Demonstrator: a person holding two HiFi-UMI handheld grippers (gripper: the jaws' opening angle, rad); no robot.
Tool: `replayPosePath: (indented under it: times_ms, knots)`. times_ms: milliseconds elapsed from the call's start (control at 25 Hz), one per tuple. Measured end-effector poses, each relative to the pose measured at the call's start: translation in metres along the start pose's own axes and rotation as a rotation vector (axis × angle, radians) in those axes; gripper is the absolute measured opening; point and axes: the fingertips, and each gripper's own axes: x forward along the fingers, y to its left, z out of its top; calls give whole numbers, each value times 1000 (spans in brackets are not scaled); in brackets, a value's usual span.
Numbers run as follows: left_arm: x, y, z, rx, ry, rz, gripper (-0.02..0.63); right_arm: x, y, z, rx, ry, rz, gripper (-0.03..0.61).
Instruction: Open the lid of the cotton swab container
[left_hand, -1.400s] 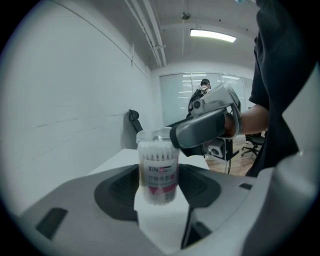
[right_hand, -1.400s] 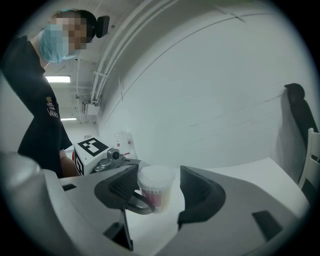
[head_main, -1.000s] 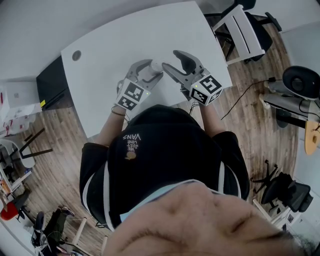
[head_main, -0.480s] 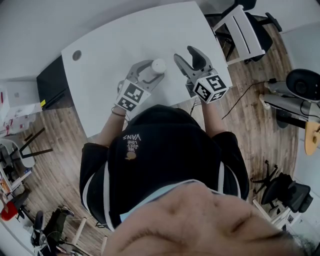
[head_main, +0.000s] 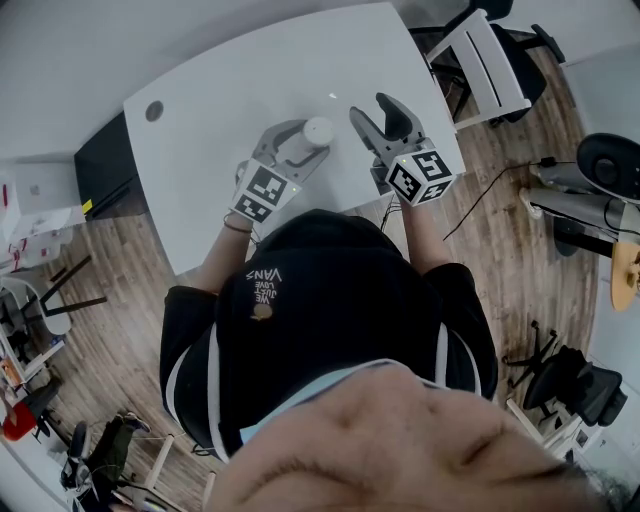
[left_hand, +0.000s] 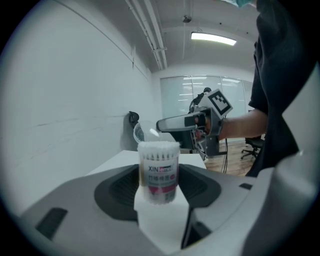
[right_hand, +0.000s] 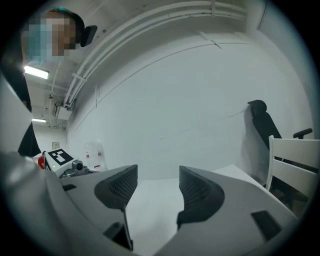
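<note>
My left gripper (head_main: 303, 138) is shut on the cotton swab container (head_main: 318, 130), a clear tub with a pink-and-white label (left_hand: 159, 172), held upright over the white table (head_main: 230, 90). Its top shows bare white swab tips in the left gripper view. A clear round lid (left_hand: 139, 132) sits apart from the container, beyond it and near the tip of my right gripper (left_hand: 175, 123); in the head view it is only a faint glint (head_main: 333, 97) on the table. My right gripper (head_main: 376, 112) stands open to the container's right, with nothing between its jaws (right_hand: 154, 186).
A cable hole (head_main: 154, 110) marks the table's far left corner. A white chair (head_main: 482, 58) stands right of the table and a black office chair (head_main: 578, 385) sits on the wood floor at lower right. A dark cabinet (head_main: 105, 165) is at the table's left.
The right gripper, whose jaws were at the container's top a second ago, has pulled away to the right and stands open. The lid is off the container. The left gripper has stayed put.
</note>
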Motion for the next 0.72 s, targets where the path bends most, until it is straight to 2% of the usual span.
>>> replayPosePath:
  times_ms: [400, 720]
  knots:
    - [-3, 11, 5, -60, -32, 28, 252, -1, 6, 6, -19, -21, 14, 256]
    - [-5, 17, 7, -81, -48, 49, 252, 0, 12, 4, -61, 1, 20, 253]
